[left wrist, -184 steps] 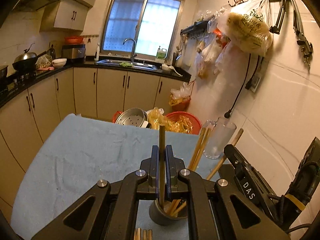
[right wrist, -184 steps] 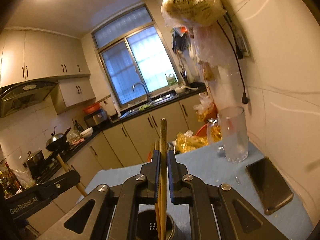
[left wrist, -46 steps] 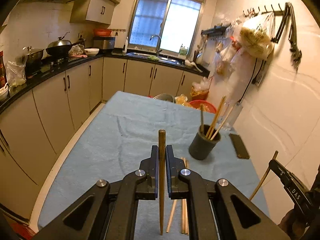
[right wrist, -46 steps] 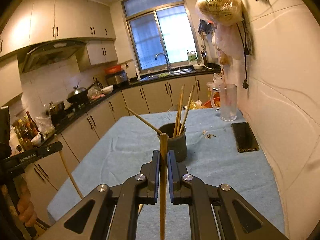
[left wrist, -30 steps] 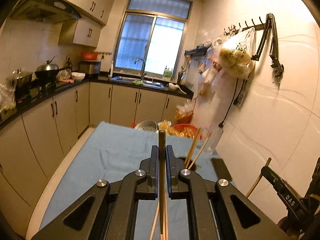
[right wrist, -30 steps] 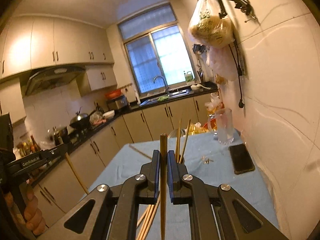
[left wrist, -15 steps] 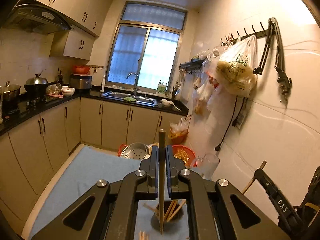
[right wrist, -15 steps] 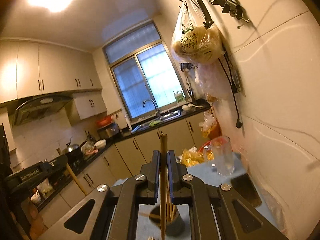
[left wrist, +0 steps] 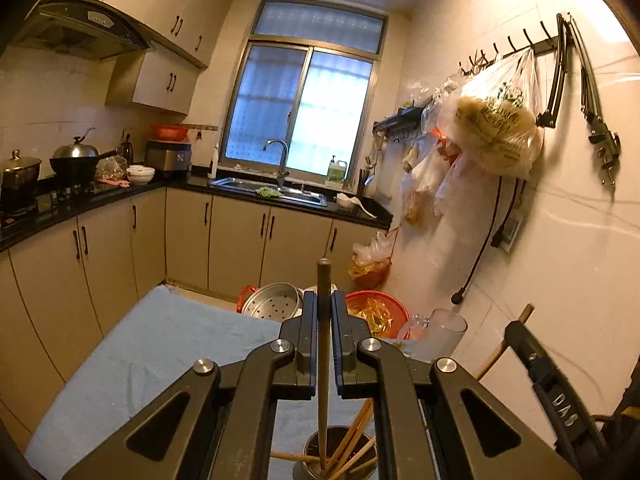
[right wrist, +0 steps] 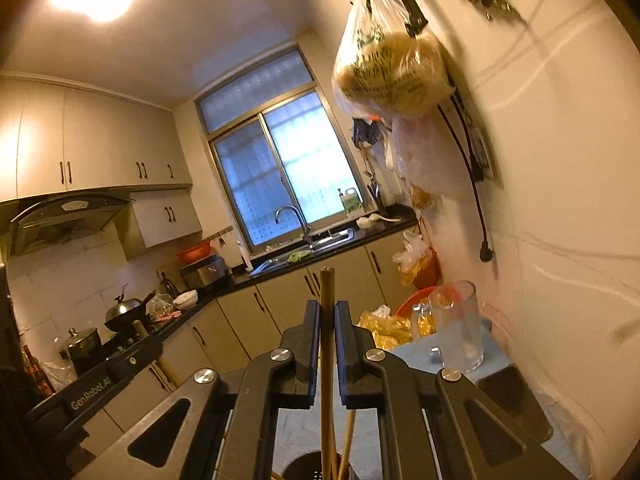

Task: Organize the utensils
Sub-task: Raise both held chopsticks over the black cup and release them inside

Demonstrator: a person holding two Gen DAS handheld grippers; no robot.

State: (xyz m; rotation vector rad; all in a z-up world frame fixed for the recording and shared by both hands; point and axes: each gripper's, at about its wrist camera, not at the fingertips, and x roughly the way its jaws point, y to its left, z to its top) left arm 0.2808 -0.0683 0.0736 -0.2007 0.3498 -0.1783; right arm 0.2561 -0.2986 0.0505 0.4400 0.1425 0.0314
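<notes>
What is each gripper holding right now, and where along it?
Each grips one upright chopstick near its top: left gripper its chopstick, right gripper its chopstick.

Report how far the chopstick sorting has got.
Done: several chopsticks already stand in the dark holder cup. In hand: each gripper, left and right, has its jaws shut on one chopstick poised over the cup. Left: release both; any loose ones are out of view.

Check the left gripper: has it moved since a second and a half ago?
Yes. The left gripper has advanced toward the window, reaching above the dark cup that stood ahead.
</notes>
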